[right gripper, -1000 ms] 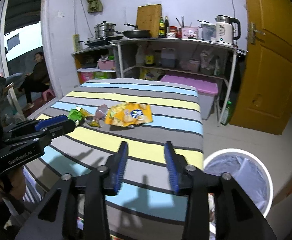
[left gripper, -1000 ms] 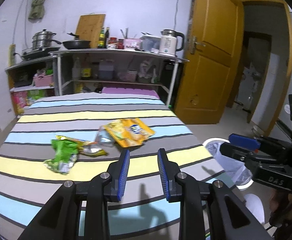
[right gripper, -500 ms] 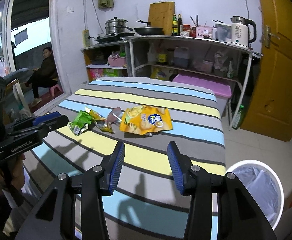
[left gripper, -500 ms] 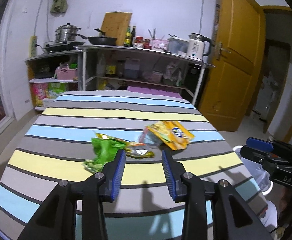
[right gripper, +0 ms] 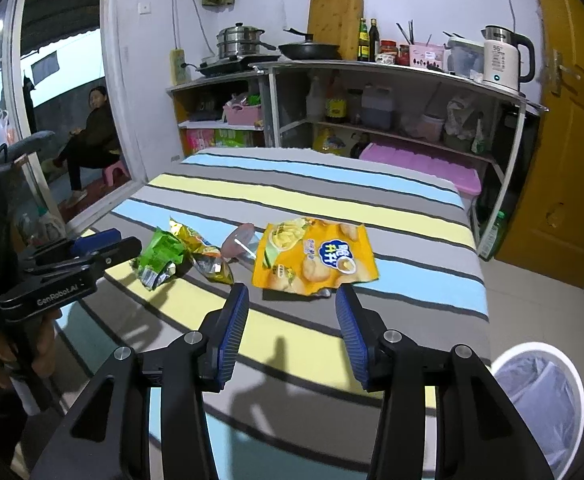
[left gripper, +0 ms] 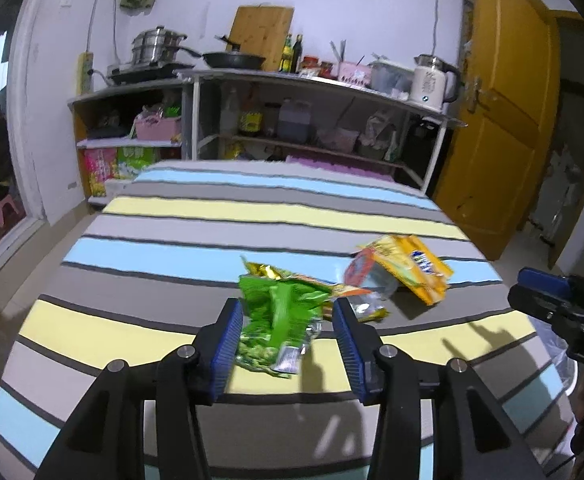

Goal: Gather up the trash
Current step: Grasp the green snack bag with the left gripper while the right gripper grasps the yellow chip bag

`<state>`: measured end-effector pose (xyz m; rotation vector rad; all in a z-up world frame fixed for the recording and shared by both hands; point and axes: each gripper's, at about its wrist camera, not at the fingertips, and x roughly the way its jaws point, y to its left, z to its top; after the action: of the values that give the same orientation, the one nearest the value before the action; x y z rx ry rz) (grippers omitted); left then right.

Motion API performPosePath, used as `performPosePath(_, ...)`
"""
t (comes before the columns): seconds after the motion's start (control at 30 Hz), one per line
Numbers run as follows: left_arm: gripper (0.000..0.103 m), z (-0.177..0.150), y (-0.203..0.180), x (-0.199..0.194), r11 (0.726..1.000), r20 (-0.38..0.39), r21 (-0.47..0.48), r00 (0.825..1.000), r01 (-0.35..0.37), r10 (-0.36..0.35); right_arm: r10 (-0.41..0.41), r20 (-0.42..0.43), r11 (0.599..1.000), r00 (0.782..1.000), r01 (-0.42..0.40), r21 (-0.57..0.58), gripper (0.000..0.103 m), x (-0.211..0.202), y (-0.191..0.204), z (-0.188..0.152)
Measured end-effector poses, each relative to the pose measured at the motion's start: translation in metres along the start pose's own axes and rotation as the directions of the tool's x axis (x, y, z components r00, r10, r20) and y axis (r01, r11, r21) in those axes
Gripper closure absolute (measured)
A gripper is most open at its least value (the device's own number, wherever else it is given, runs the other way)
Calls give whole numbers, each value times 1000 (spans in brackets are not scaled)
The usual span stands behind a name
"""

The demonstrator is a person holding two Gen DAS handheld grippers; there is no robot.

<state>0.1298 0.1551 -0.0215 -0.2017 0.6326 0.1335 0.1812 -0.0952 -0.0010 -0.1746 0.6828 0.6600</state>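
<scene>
Both grippers have closed in on the bed's (left gripper: 164, 240) trash; my left gripper (left gripper: 288, 334) brackets the green wrapper (left gripper: 280, 312), jaws wide and empty, ready to pinch, my right gripper (right gripper: 292, 328) equally wide, empty, before the yellow chip bag (right gripper: 312, 256).

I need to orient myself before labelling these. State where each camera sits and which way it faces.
Left wrist: on the left tool, looking along its open fingers at the green wrapper on the striped table; the right tool shows at right.
Right wrist: on the right tool, open, facing the yellow chip bag, white bin lower right; the left tool and holding hand at left.
Shared: table, wrappers, shelf.
</scene>
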Motion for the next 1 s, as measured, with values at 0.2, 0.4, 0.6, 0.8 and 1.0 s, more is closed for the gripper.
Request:
performPosePath(0.2, 57, 0, 9, 27, 999, -82, -30, 996, 35, -37, 1, -33, 999, 999, -3, -35, 56, 27, 8, 8)
performPosePath(0.4, 57, 2, 12, 40, 998, -120, -52, 992, 44, -50, -8, -67, 997, 998, 3, -71, 56, 55, 16, 14)
performPosePath(0.6, 57, 1, 14, 49, 997, -163, -64, 986, 31, -41, -35, -99, 992, 995, 22, -125, 56, 83, 24, 23)
performPosePath(0.8, 57, 0, 15, 54, 997, -171, -75, 984, 31, -44, -48, -141, 987, 989, 25, -161, 56, 103, 28, 22)
performPosePath(1.0, 56, -2, 17, 57, 996, -183, -84, 982, 39, -54, -70, -214, 996, 974, 55, -72, 56, 116, 8, 19)
